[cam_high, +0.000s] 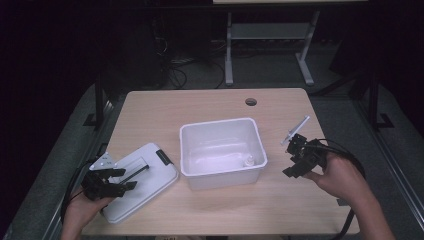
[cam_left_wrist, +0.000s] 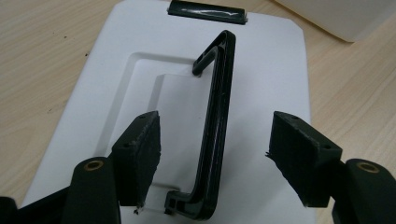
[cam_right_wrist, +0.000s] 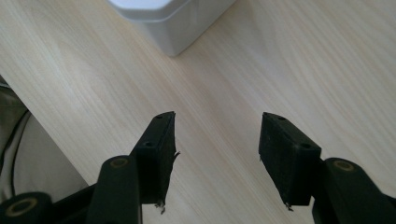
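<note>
High view: lid (cam_high: 142, 182) lying flat on bench (cam_high: 210, 102) left of bin (cam_high: 221, 152), left gripper (cam_high: 116, 181) hovering over it.

Left gripper view: released, straddling raised handle (cam_left_wrist: 217, 126); risking closing off-centre and slipping.

Right gripper view: right gripper (cam_right_wrist: 217, 140) released, holding nothing.

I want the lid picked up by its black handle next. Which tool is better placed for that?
Left. The left tool already straddles the black handle on the lid, jaws open either side. The right tool hangs open over bare table beyond the bin.
</note>
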